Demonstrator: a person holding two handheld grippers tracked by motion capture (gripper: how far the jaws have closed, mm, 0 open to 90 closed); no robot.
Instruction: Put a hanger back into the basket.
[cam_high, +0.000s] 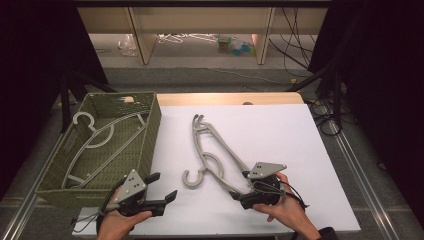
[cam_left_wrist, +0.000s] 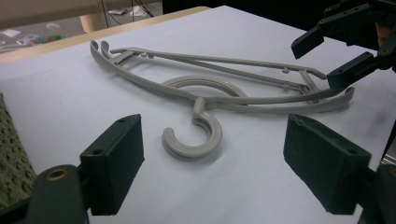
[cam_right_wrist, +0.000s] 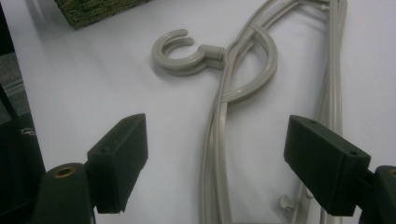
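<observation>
1. The right gripper (cam_high: 239, 186) has its jaws spread wide with nothing between them. In the right gripper view they straddle the near arm of the grey hanger (cam_right_wrist: 224, 121) from above, which reads as lining up for a grasp rather than holding.
2. The left gripper (cam_high: 162, 187) also has its jaws apart and empty. In the left gripper view it points at the hanger's hook (cam_left_wrist: 198, 135) from low over the table, near it but not touching.
3. The hanger lies flat on the white sheet (cam_high: 280, 135), hook toward the person and its 2 arms reaching away. It looks like 2 hangers stacked, though I cannot be sure.
4. Both tools sit at the near end, 1 on each side of the hook, probably so either can take it.
5. To the left stands the green woven basket (cam_high: 152, 125) with another hanger (cam_high: 97, 137) already lying inside, so the basket is likely the destination.
</observation>
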